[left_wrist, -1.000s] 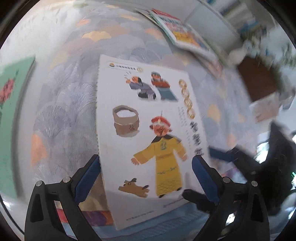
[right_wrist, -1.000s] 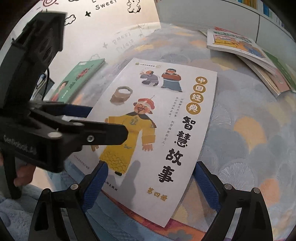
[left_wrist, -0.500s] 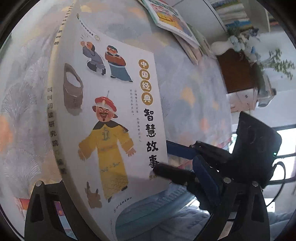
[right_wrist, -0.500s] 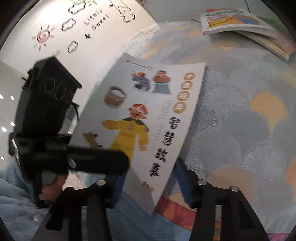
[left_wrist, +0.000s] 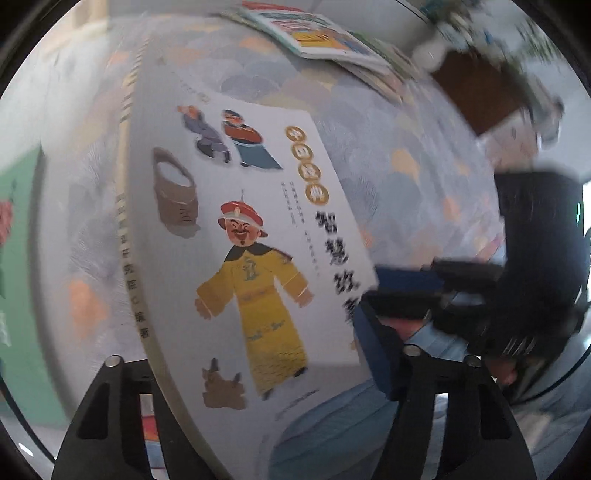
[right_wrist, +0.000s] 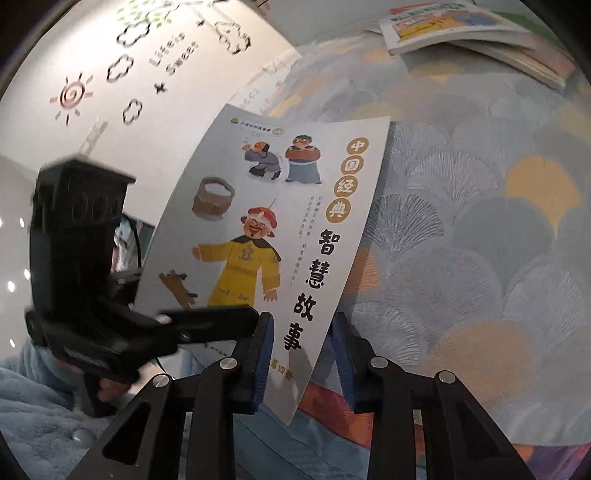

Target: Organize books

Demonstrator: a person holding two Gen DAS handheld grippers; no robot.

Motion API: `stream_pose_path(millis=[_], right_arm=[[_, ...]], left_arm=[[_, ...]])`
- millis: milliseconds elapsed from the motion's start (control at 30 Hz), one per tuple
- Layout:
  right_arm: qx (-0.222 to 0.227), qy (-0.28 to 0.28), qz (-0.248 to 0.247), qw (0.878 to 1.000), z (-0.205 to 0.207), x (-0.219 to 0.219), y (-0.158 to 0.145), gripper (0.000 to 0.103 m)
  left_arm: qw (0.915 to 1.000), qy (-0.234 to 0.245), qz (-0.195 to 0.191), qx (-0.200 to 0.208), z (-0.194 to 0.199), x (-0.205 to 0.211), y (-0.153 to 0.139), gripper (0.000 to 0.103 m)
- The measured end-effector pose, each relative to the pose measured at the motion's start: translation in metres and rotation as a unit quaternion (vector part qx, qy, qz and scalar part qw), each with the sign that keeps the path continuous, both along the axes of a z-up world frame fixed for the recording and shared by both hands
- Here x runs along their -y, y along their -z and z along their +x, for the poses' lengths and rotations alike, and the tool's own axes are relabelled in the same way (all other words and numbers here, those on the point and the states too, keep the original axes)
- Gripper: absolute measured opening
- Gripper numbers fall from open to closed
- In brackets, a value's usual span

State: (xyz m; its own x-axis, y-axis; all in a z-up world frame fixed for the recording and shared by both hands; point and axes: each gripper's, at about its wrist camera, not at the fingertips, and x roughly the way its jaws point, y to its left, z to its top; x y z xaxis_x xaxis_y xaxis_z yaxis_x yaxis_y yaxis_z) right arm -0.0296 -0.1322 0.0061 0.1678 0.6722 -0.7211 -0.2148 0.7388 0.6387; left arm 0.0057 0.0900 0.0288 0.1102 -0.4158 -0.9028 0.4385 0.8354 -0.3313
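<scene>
I clamp my right tongs [right_wrist: 301, 354] on the white storybook [right_wrist: 280, 221] at its six o'clock corner, tilting it off the patterned cloth [right_wrist: 480, 258]; my left tongs [left_wrist: 258, 369] straddle its lower edge, grip unclear, steadying it for stacking.

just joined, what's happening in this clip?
A person with two handheld grippers is sorting books on a patterned bedspread. Both grippers hold the white storybook, tilted up off the bed: the right gripper clamps its near right edge, the left gripper its left side. A stack of other books lies further back.
</scene>
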Motion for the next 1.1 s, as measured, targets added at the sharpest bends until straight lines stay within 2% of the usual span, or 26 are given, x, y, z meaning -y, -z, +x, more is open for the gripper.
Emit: stream_pose_path(millis=[100, 133, 167, 233, 433, 533, 667, 800, 967, 1100], right_arm=[[-0.006, 0.036, 0.020, 0.999, -0.002, 0.004, 0.005, 0.032], [-0.006, 0.042, 0.022, 0.999, -0.003, 0.004, 0.004, 0.032], [-0.004, 0.047, 0.021, 0.999, -0.003, 0.002, 0.004, 0.032], [0.003, 0.053, 0.011, 0.999, -0.006, -0.006, 0.001, 0.032], [0.016, 0.066, 0.026, 0.997, -0.009, -0.047, 0.000, 0.032], [0.016, 0.061, 0.029, 0.998, -0.008, -0.072, -0.003, 0.032], [0.005, 0.054, 0.058, 0.997, 0.004, -0.107, -0.006, 0.032], [0.009, 0.045, 0.081, 0.996, 0.020, -0.141, -0.015, 0.032], [0.027, 0.023, 0.057, 0.998, 0.030, -0.181, -0.026, 0.032], [-0.001, 0.047, 0.057, 0.997, 0.026, -0.192, -0.018, 0.032]], left_arm=[[0.9987, 0.021, 0.019, 0.041, -0.008, -0.009, -0.003, 0.047], [0.9979, 0.019, 0.025, 0.057, -0.010, -0.015, -0.005, 0.035], [0.9960, 0.017, 0.038, 0.079, -0.011, -0.023, -0.007, 0.030], [0.9948, 0.013, 0.043, 0.091, -0.013, -0.037, -0.009, 0.029], [0.9869, 0.021, 0.078, 0.140, -0.021, -0.081, -0.019, 0.029], [0.9891, 0.003, 0.070, 0.129, -0.016, -0.114, -0.024, 0.029], [0.9913, -0.019, 0.074, 0.107, -0.006, -0.156, -0.024, 0.029], [0.9904, -0.043, 0.075, 0.108, 0.005, -0.190, -0.029, 0.029], [0.9943, -0.062, 0.052, 0.070, 0.027, -0.233, -0.025, 0.029], [0.9947, -0.063, 0.061, 0.054, 0.028, -0.240, -0.012, 0.029]])
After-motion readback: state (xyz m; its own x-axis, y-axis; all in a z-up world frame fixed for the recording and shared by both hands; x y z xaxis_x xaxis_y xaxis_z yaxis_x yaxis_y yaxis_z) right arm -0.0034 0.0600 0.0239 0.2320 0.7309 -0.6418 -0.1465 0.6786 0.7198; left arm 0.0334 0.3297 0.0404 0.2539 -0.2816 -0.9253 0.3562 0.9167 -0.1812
